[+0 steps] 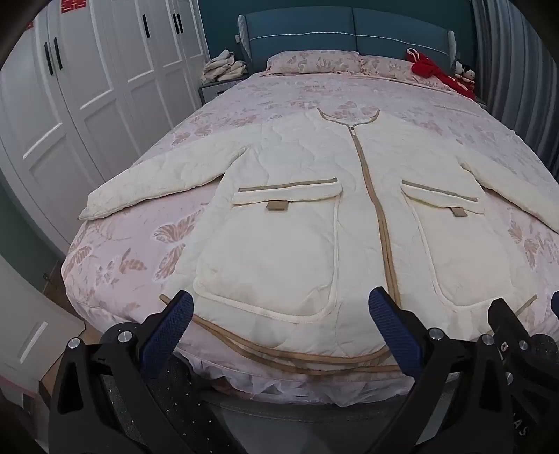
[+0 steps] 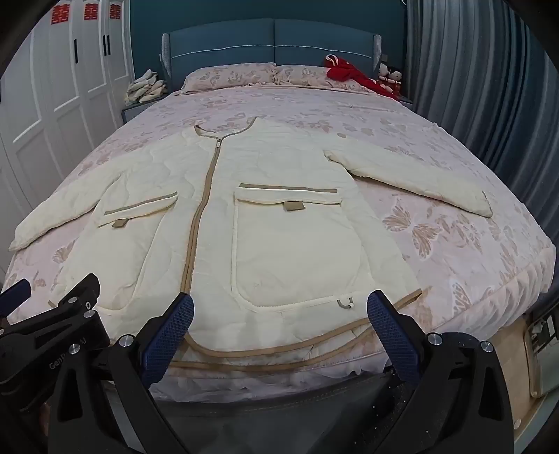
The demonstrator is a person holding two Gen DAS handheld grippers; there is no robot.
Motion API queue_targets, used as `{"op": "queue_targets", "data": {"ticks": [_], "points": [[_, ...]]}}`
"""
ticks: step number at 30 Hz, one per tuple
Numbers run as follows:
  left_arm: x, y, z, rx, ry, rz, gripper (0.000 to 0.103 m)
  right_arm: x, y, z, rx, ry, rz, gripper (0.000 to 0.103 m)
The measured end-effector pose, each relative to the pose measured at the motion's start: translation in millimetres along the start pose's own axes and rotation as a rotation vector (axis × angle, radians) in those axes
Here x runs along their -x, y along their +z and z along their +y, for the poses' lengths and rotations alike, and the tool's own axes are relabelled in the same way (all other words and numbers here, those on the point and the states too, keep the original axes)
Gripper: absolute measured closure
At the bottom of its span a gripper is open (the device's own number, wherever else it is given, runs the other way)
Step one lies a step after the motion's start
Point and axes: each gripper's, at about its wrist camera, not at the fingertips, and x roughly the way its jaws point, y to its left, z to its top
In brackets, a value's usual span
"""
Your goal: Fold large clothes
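Observation:
A cream quilted jacket (image 1: 297, 195) with tan trim, a closed zip and two flap pockets lies flat and face up on the bed, both sleeves spread out. It also shows in the right wrist view (image 2: 279, 216). My left gripper (image 1: 279, 314) is open and empty, just above the hem on the jacket's left half. My right gripper (image 2: 279, 314) is open and empty above the hem on the right half. Each gripper shows at the edge of the other's view.
The bed has a pink butterfly-print cover (image 1: 139, 251) and a blue headboard (image 1: 349, 28). Red clothing (image 2: 349, 73) and dolls lie by the pillows. White wardrobes (image 1: 87, 87) stand left, grey curtains (image 2: 482, 87) right. Folded cream clothes (image 1: 223, 66) sit on a nightstand.

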Motion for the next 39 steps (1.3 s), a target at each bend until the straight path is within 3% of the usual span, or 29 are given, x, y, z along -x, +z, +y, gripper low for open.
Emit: {"op": "queue_targets", "data": {"ticks": [39], "points": [[4.8,-7.5,4.4,0.001,0.004,0.017,0.006,7.4,-4.9,0.3,-0.003,0.003,0.004,0.005]]}}
